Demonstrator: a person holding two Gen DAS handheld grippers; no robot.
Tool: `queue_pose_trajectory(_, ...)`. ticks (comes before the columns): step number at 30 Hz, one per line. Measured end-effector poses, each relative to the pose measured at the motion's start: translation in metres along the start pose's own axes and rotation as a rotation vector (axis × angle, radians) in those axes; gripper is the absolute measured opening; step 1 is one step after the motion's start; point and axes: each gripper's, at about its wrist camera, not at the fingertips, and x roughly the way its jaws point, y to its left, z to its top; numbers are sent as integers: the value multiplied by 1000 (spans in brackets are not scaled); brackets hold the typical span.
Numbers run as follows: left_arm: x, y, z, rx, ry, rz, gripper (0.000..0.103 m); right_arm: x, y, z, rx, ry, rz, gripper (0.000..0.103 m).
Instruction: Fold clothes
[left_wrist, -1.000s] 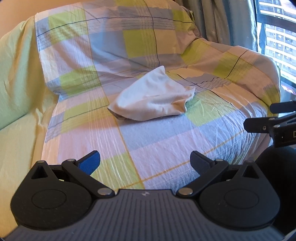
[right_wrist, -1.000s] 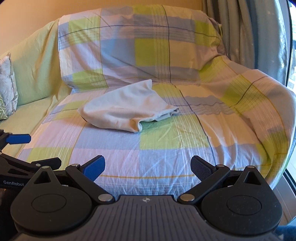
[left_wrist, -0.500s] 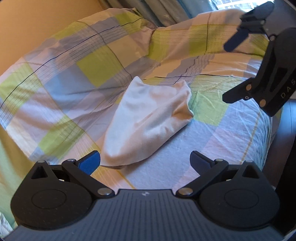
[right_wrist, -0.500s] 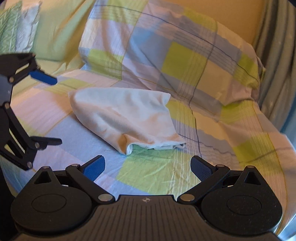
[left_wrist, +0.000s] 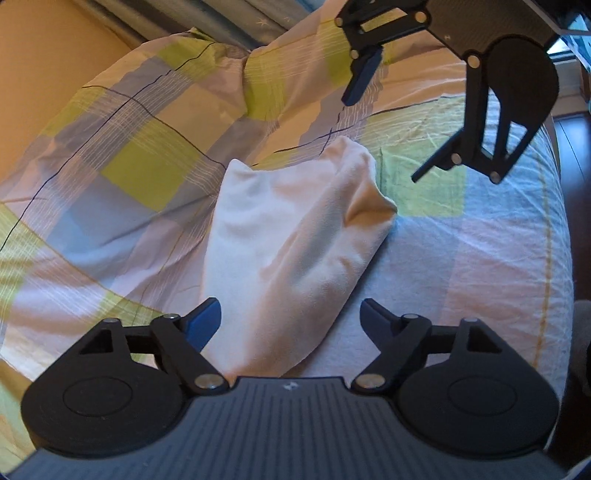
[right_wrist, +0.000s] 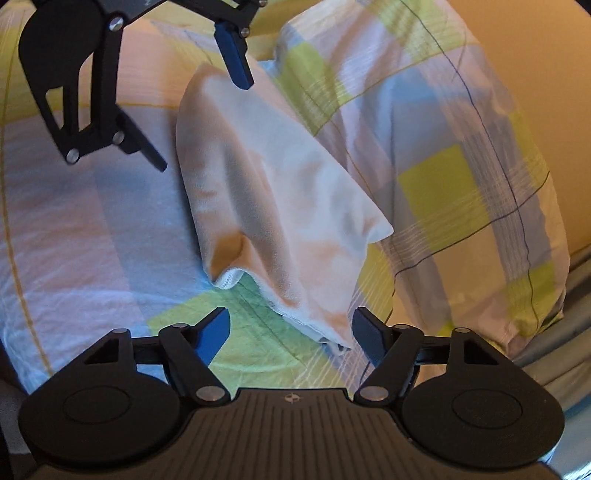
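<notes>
White garment, crumpled mid-seat on the checked sofa cover, long axis running between the left tool and right tool, both spread open, empty, one at each end.

The left gripper has its fingers spread wide, and the near end of the white cloth fills the gap between them, so there is no bare room straight ahead; open checked cover lies off its right finger. The right gripper, also spread, has bare cover between its fingers on the left side, while the cloth's hemmed corner sits just inside its right finger. The raised checked backrest walls off the right gripper's right side.
</notes>
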Motion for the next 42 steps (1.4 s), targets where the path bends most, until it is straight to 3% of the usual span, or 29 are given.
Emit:
queue_pose_trajectory(2,6,0,0,43,2,-9,65,7,2,-1,-40,-1,-4,65)
queue_pose_trajectory(6,14,-1,1,94,-6,3,63,20,8,0,-142,-26,-2,56)
queue_pose_trajectory(9,13,-4,2,107,-27,4,71,25,7,4,-157,-46,6,30)
queue_pose_trajectory(10,12,-5,2,107,-35,2,72,24,3,6,-136,-49,13,11)
queue_pose_trajectory(11,12,-5,3,107,-42,-2,73,22,-2,8,-100,-53,26,2)
queue_pose_trajectory(15,8,-11,7,106,-72,-28,84,6,-27,14,59,-96,58,1)
queue_pose_trajectory(19,9,-17,15,92,-90,-14,85,-15,-57,21,212,-157,72,0)
queue_pose_trajectory(23,8,-15,28,30,-107,3,84,-37,-88,32,346,-216,85,0)
queue_pose_trajectory(26,-7,-3,37,-65,-147,17,73,-50,-109,38,422,-257,85,0)
queue_pose_trajectory(28,-15,15,38,-152,-149,11,37,-51,-118,39,450,-267,86,0)
queue_pose_trajectory(29,-17,26,39,-199,-146,6,29,-49,-122,38,466,-268,91,0)
queue_pose_trajectory(30,-20,36,39,-246,-142,1,12,-47,-123,36,482,-268,94,0)
queue_pose_trajectory(31,-22,47,39,-293,-139,-5,6,-44,-125,36,498,-265,99,0)
queue_pose_trajectory(33,-27,69,30,-409,-139,-28,5,-40,-128,33,537,-259,109,2)
queue_pose_trajectory(35,-29,90,24,-493,-134,-46,5,-39,-129,29,573,-257,106,26)
queue_pose_trajectory(38,-33,112,16,-564,-141,-37,5,-40,-125,19,612,-240,67,55)
queue_pose_trajectory(42,-38,133,10,-622,-156,-34,5,-28,-107,-3,658,-155,82,64)
